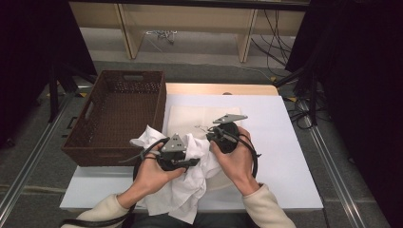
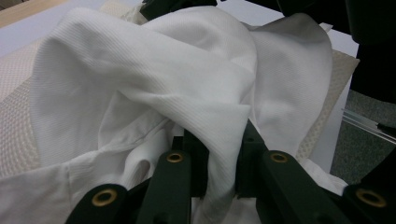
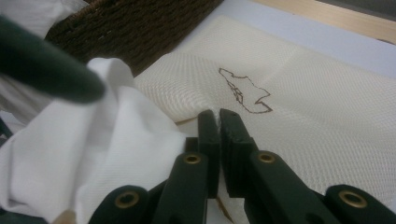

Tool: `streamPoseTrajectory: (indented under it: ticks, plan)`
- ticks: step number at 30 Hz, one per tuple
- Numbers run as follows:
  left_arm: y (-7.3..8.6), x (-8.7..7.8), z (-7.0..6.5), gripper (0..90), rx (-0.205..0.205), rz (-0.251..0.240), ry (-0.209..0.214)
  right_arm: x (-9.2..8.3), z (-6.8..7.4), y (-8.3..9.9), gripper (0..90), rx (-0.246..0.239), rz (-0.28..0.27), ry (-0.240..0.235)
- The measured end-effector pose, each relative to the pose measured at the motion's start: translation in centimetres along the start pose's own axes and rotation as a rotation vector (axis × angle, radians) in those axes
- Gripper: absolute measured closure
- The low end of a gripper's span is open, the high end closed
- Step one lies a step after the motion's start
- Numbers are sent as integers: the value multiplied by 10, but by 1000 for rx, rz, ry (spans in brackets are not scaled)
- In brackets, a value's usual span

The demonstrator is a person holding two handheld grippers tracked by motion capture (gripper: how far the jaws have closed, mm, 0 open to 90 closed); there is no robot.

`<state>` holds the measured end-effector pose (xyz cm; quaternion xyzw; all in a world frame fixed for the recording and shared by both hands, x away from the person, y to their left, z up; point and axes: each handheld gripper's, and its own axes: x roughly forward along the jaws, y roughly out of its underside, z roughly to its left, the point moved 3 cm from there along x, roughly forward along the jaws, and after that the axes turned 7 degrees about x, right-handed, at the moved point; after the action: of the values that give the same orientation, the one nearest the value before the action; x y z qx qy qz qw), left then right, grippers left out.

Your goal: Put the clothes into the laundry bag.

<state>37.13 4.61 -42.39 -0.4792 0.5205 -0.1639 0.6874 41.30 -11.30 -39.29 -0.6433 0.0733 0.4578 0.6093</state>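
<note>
The white garment (image 1: 190,175) lay bunched at the near edge of the worktop (image 1: 285,142), spilling over it at about six o'clock, partly atop a cream cloth (image 1: 199,116). The left gripper (image 2: 219,154) had a fold of it pinched between narrowly set jaws, probably to lift that part free of the heap. The right gripper (image 3: 218,126), at three o'clock from the left, had its jaws closed on a thin edge of white fabric (seemingly the same garment), likely to pull it taut. A brown woven basket (image 1: 119,114) stood at ten o'clock.
</note>
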Motion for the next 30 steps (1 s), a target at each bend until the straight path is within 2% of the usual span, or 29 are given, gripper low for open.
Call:
streamPoseTrajectory:
  ticks: [2, 3, 5, 6, 8, 10, 12, 13, 15, 17, 20, 21, 22, 23, 25, 27, 28, 29, 30]
  plan:
    - [-2, 3, 2, 787, 13, 2, -12, -1, 0, 0, 887, -14, -2, -4]
    - [-2, 6, 2, 787, 6, 6, -19, -2, 2, 0, 888, 15, 1, -3]
    - [-2, 10, 4, 787, 19, 19, -36, -2, 2, 0, 888, -16, -2, -7]
    - [-1, 12, 6, 787, 40, 41, -43, -2, 3, 0, 888, -5, -6, -7]
    - [0, 18, 8, 787, 18, 55, -70, -4, 4, 0, 888, -7, 2, -12]
    - [1, 23, 11, 787, 32, 61, -81, -3, 5, 0, 889, -7, -5, -13]
    - [2, 28, 12, 787, 22, 70, -98, -3, 5, 0, 889, -13, -7, -12]
    - [2, 29, 14, 787, 41, 77, -106, -3, 6, 0, 889, -10, -5, -14]
    - [4, 34, 15, 786, 35, 88, -121, -3, 6, 0, 889, -12, -4, -13]
    - [5, 39, 15, 786, 32, 100, -130, -3, 7, 0, 890, 9, -11, -9]
    - [6, 45, 15, 782, 63, 116, -132, -4, 9, -1, 890, -3, -12, -17]
    - [8, 48, 15, 780, 56, 125, -136, -4, 9, -1, 890, 4, -13, -17]
    - [8, 49, 16, 778, 74, 128, -140, -5, 9, -1, 890, -2, -13, -20]
    - [9, 51, 16, 775, 53, 126, -142, -4, 10, -1, 890, 5, -20, -30]
    - [9, 53, 17, 764, 65, 128, -139, -5, 9, -1, 890, 5, -15, -30]
    - [9, 53, 18, 744, 79, 131, -142, -4, 8, -1, 890, 0, -17, -33]
    - [9, 54, 16, 727, 65, 119, -142, -4, 8, -1, 890, -4, -18, -35]
    - [10, 53, 16, 700, 71, 113, -143, -4, 8, -1, 889, 11, -19, -35]
    - [11, 51, 16, 661, 75, 103, -142, -5, 6, -1, 890, -2, -14, -19]
